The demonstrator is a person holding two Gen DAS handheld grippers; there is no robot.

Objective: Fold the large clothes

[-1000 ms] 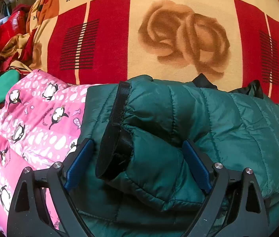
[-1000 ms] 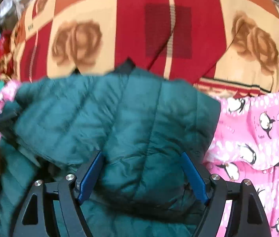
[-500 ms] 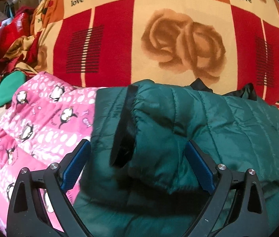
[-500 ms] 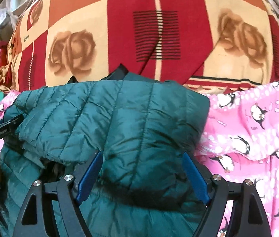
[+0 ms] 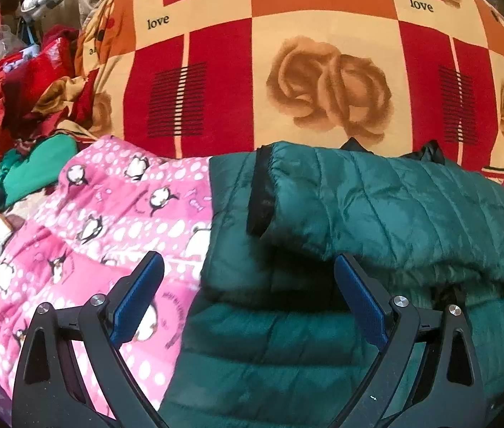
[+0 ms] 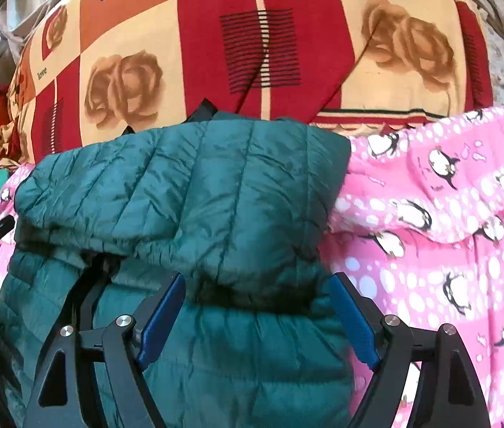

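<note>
Pulled back and lifted since the earlier frames, with more pink penguin-print quilt now showing at left of the left wrist view. Lying folded at lower centre of both views: dark green quilted puffer jacket, sleeve with black cuff laid across its top. Backing it all at the upper frame: red-and-cream rose-patterned blanket. Left gripper hovering with jaws apart, gripping nothing. Right gripper likewise spread wide over the folded edge, pads seemingly clear of fabric (puffy material springs back, so worth watching). Best next: pinch both lower corners evenly, lift together, bring the hem up squarely over the sleeves, then press flat.
</note>
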